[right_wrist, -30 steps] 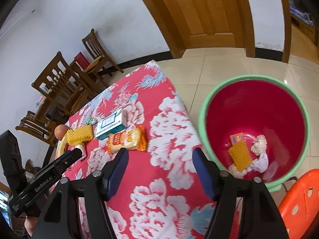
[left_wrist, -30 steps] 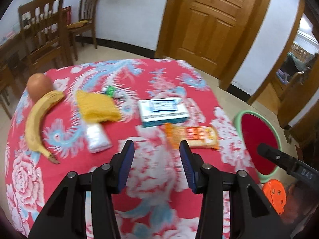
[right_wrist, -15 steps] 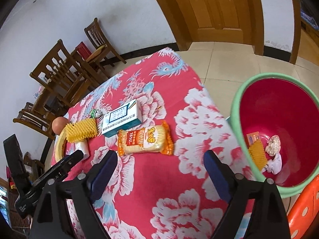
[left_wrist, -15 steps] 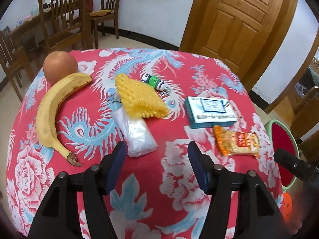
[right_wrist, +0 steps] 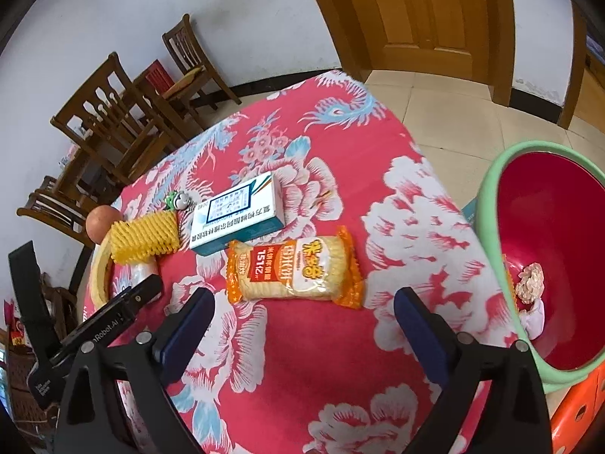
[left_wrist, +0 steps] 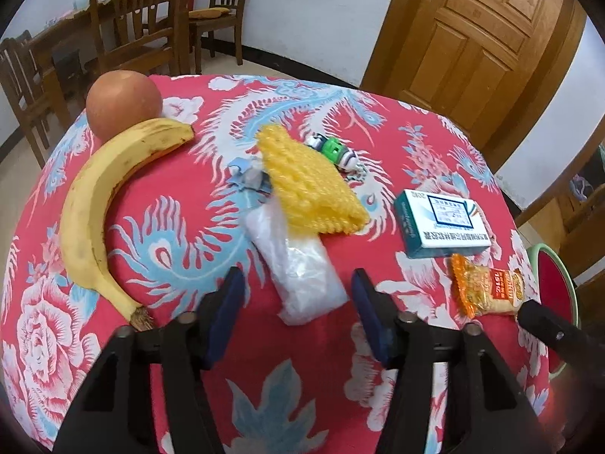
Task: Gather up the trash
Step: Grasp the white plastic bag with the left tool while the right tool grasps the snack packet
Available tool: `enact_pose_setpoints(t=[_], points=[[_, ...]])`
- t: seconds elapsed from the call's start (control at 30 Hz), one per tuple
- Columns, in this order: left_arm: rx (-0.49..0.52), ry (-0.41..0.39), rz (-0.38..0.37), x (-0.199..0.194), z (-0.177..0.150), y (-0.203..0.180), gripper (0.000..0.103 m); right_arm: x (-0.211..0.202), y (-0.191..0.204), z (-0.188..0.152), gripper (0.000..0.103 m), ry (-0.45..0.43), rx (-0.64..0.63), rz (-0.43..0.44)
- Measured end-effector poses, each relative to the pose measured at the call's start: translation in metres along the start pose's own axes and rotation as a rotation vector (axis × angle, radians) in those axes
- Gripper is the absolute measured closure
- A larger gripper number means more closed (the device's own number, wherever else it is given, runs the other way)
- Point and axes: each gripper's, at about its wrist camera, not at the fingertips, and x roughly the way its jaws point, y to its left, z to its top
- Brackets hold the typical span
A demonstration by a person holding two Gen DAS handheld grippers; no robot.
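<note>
Both of my jaws are standing apart with nothing pinched in them. On my left gripper the jaws have just been closing a little, and they are hanging over the near end of a clear plastic bag, which is lying between the blue pads without touching either. On my right gripper the jaws have just been opening wide, and they are framing an orange rice cracker packet that is lying flat just beyond the pads, apart from both. All of this is sitting on a desk covered by a red cloth with white flowers and blue phoenixes. A yellow foam fruit net is resting across the far end of the plastic bag, a small green and white wrapper is lying just behind the net, and a teal and white carton is lying between the net and the cracker packet, just beside the packet. At the far left edge a banana is curving round an apple and touching it. Beside the desk on my right, a red bin with a green rim is standing on the tiled floor, holding some crumpled scraps, and an orange stool is standing just beside it.
</note>
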Motion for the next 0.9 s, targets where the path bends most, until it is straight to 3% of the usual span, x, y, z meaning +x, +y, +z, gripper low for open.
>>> enact_pose_setpoints(t=[0.1, 0.63, 0.73, 0.9], points=[[-0.003, -0.007, -0.007, -0.001, 0.000, 0.003, 0.065, 0.008, 0.006, 0.000, 0.004, 0.010, -0.017, -0.007], [-0.042, -0.037, -0.091, -0.042, -0.022, 0.025, 0.066, 0.037, 0.035, 0.003, 0.001, -0.006, -0.109, -0.136], [-0.037, -0.039, -0.097, -0.048, -0.027, 0.025, 0.066, 0.040, 0.042, 0.000, 0.015, -0.021, -0.164, -0.194], [-0.021, -0.038, -0.113, -0.053, -0.033, 0.020, 0.066, 0.035, 0.039, -0.001, 0.021, -0.029, -0.166, -0.174]])
